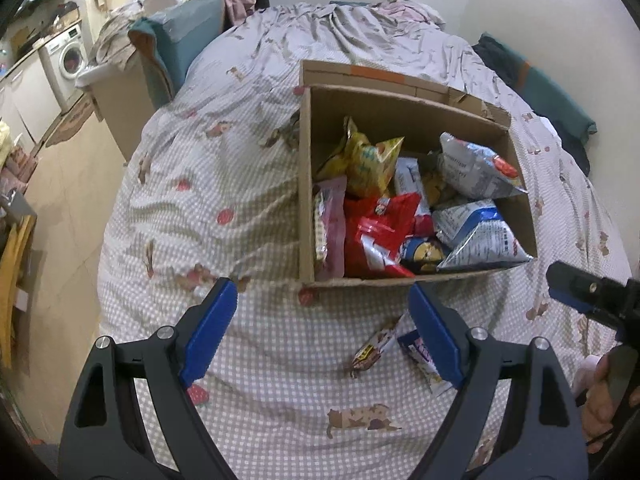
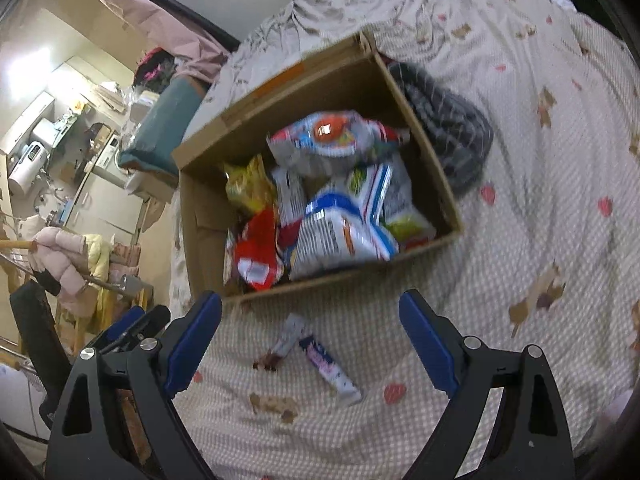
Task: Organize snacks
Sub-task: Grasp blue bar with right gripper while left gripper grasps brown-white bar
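An open cardboard box (image 1: 306,184) sits on the bed, filled with several snack bags: yellow (image 1: 368,160), red (image 1: 376,232), white-and-blue (image 1: 476,236). It also shows in the right wrist view (image 2: 204,216). Two small snack bars lie on the bedspread before the box: a brown-ended one (image 1: 370,350) (image 2: 282,344) and a blue-and-pink one (image 1: 426,364) (image 2: 330,368). My left gripper (image 1: 322,336) is open and empty, above the bars. My right gripper (image 2: 310,344) is open and empty, straddling the same bars from above; it shows at the right edge of the left wrist view (image 1: 580,292).
The checked bedspread (image 1: 200,200) with bear and strawberry prints covers the bed. A dark knitted cloth (image 2: 452,136) lies by the box's right side. A teal cushion (image 1: 180,40) and a washing machine (image 1: 66,56) stand left of the bed.
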`<state>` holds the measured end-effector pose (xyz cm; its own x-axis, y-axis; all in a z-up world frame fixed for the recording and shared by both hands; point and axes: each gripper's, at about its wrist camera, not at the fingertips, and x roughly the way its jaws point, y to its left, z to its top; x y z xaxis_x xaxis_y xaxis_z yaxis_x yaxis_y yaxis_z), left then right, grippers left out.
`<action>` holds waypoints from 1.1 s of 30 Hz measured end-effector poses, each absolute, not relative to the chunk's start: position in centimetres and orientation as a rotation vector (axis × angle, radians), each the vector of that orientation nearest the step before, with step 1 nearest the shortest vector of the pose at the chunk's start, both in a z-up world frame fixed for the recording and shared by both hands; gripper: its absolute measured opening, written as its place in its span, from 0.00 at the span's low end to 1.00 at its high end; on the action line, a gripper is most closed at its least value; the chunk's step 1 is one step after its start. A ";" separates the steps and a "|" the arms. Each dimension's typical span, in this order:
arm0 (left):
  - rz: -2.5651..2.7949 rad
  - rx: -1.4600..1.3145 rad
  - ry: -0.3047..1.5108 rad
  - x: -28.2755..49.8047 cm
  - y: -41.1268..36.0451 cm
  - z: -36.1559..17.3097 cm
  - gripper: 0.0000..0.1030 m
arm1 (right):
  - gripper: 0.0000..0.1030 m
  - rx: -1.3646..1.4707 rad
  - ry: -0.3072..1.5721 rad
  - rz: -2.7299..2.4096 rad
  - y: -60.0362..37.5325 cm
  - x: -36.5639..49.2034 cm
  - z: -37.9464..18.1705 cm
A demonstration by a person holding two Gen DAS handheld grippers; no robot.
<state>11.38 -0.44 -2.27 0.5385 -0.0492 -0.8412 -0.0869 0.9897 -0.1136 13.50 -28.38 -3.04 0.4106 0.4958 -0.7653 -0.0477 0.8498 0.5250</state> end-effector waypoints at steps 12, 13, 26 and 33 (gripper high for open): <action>0.061 -0.165 1.034 10.9 0.6 -4.4 0.83 | 0.90 0.485 1.239 0.320 -29.1 13.8 -7.4; 0.065 -0.167 1.037 10.9 0.7 -4.5 0.83 | 0.90 0.499 1.249 0.318 -29.1 13.9 -7.7; 0.058 -0.174 1.128 11.6 0.6 -6.4 0.83 | 0.63 0.122 1.470 0.426 -18.9 14.5 -13.2; -0.021 -0.093 1.150 11.6 -2.3 -7.5 0.83 | 0.22 -0.101 1.462 0.397 -16.7 13.6 -14.7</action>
